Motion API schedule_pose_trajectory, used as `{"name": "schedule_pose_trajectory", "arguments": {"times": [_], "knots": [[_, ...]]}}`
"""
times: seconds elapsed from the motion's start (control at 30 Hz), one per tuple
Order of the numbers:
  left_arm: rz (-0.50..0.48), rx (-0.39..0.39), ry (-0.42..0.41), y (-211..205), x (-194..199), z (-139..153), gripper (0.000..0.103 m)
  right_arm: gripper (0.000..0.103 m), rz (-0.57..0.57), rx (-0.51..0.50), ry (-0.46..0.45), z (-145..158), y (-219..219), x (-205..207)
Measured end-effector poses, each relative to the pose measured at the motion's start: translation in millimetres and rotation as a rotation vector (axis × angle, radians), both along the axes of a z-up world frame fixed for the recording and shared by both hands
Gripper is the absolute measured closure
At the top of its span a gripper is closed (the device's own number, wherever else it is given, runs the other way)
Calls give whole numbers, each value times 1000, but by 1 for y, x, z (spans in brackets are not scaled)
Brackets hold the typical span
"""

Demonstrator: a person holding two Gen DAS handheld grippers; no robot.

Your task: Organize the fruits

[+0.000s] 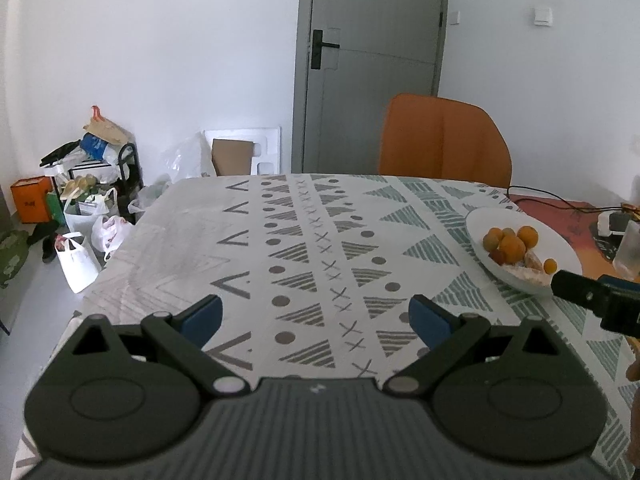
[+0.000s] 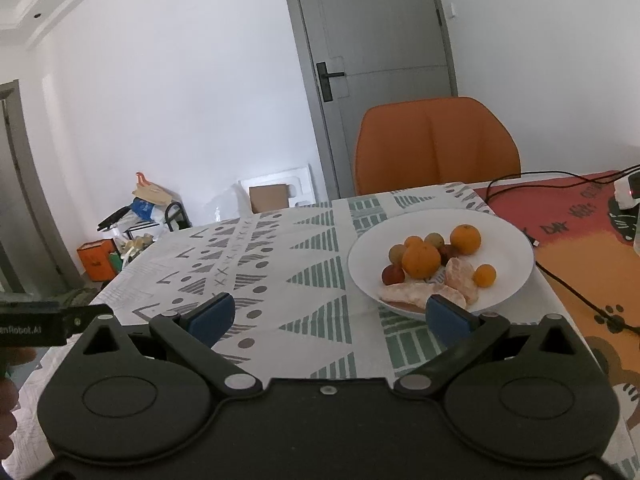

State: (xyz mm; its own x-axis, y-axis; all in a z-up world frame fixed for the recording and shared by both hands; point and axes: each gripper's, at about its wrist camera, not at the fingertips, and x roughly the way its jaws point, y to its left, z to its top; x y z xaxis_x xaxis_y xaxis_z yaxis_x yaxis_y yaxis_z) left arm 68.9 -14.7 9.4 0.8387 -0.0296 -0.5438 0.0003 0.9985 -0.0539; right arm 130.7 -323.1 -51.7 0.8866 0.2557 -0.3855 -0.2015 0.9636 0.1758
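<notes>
- Left gripper (image 1: 316, 320): jaws spread wide, empty, over bare tablecloth (image 1: 304, 248).
- Right gripper (image 2: 330, 314): jaws wide, empty, just short of plate (image 2: 516, 264).
- Fruit (image 2: 420, 258): all gathered on plate; fits either finished or pending sorting.

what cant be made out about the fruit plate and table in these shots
- Near rim of the white plate: right wrist view, hidden behind the right hand-held gripper.
- Pale pieces: right wrist view, kind unclear.
- Table's right end: both views, cut off by the frame.
- Fruits: left wrist view, too small to count.
</notes>
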Motion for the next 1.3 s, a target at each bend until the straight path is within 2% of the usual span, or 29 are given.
{"name": "schedule_pose_trajectory", "arguments": {"times": [0.33,0.83,1.3], "knots": [[16,-2,0,9,-11,0,4,0,40,-27,4,3,15,-8],[62,3,-6,16,-18,2,4,0,71,-20,37,-4,12,-9],[49,3,2,16,-20,-1,4,0,85,-49,46,-6,17,-10]]}}
